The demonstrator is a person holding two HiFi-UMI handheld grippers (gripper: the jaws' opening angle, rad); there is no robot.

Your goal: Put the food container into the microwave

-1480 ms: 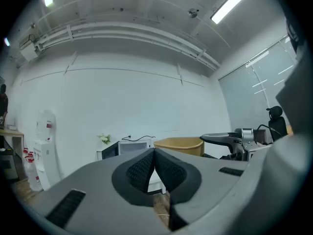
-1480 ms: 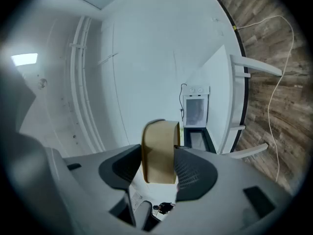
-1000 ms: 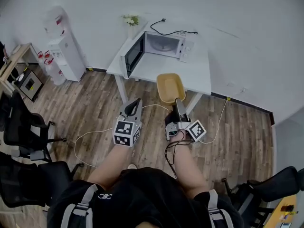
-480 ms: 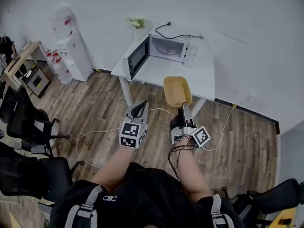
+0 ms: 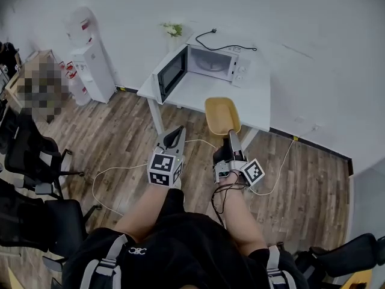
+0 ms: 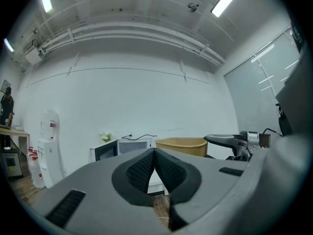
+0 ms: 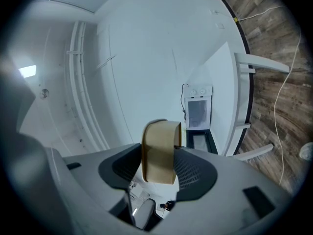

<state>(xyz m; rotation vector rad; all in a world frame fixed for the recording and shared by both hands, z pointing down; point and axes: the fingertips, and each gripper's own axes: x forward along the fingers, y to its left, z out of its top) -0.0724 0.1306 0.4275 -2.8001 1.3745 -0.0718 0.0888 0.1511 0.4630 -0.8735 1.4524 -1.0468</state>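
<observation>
A tan, empty food container [image 5: 221,114] hangs in the air over the front edge of the white table [image 5: 252,101]. My right gripper [image 5: 229,135] is shut on its near rim. In the right gripper view the container [image 7: 160,151] stands between the jaws. The white microwave [image 5: 213,64] sits at the table's far left, its door [image 5: 168,74] swung open to the left; it also shows as the microwave [image 7: 199,112] ahead of the right gripper. My left gripper [image 5: 175,131] is shut and empty, held over the floor left of the container. The left gripper view catches the container [image 6: 182,146].
A water dispenser [image 5: 90,65] stands against the wall at the left. Black office chairs [image 5: 36,161] crowd the left side, and another chair [image 5: 355,251] sits at the lower right. A white cable [image 5: 120,168] trails over the wooden floor. A small plant [image 5: 172,29] stands behind the microwave.
The head view has shifted slightly. Both grippers keep the same posture, and the container stays in the right gripper near the table's front edge.
</observation>
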